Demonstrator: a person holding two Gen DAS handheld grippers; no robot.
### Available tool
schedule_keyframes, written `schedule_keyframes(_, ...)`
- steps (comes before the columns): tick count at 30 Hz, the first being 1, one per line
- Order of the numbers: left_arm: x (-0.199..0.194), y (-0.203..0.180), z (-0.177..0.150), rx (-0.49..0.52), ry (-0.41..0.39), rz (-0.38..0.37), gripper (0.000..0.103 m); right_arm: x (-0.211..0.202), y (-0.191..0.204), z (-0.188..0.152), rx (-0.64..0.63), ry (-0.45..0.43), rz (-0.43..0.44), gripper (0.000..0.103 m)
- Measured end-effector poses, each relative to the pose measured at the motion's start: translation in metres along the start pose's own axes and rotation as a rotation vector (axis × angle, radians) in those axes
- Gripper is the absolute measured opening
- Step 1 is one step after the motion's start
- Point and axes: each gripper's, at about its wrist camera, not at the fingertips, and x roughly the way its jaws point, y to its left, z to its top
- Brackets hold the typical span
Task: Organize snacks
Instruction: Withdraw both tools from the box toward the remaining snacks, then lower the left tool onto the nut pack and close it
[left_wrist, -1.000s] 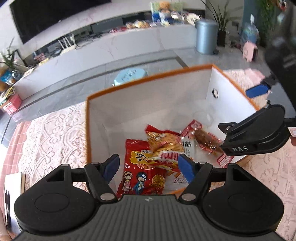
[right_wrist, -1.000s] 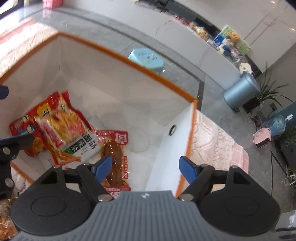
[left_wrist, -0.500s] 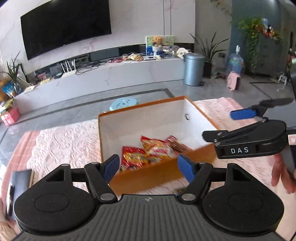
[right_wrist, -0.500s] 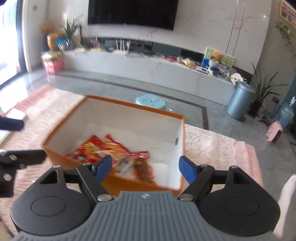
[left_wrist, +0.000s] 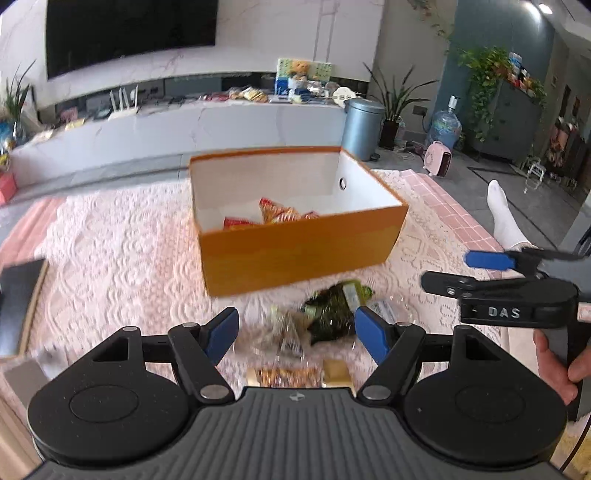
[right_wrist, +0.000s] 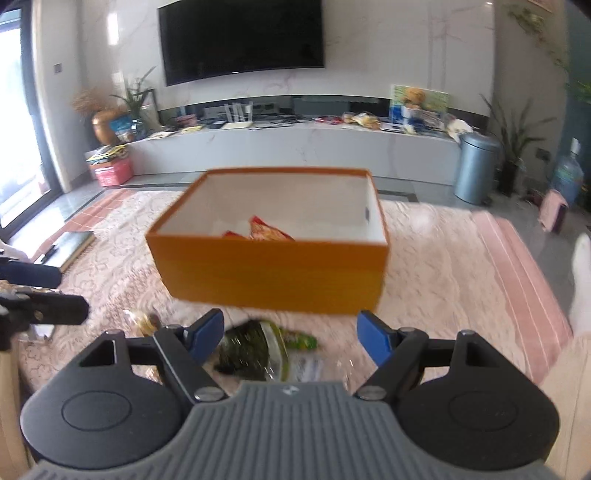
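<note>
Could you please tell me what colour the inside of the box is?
White inside the box, orange outside; the right wrist view shows it best.

Bright daylight fills both views, strongest from the tall window (right_wrist: 22, 122) at the left edge of the right wrist view, which is blown out. Motion blur smears the orange box (right_wrist: 273, 273) and the loose snack packets (left_wrist: 295, 339). Fisheye bending curves walls and the TV (right_wrist: 243, 37) near the edges

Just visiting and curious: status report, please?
Left gripper and right gripper open, empty. Orange box holds red snack packs. Green packet loose on the lace cloth. Nothing blocking.
</note>
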Motion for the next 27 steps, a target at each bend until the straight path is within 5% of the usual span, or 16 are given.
schedule_keyframes(5, 0.016, 0.01, -0.018, -0.029, 0.068, 0.005, 0.084, 0.005, 0.001, -0.035, 0.045, -0.002, -0.045, 0.077)
schedule_keyframes(16, 0.069, 0.011, -0.048, -0.049, 0.258, -0.023, 0.085, 0.045, 0.013, -0.076, 0.012, 0.098, 0.004, 0.069)
schedule_keyframes(27, 0.102, 0.028, -0.067, -0.145, 0.284, -0.031, 0.088, 0.071, 0.019, -0.085, -0.017, 0.121, 0.039, 0.064)
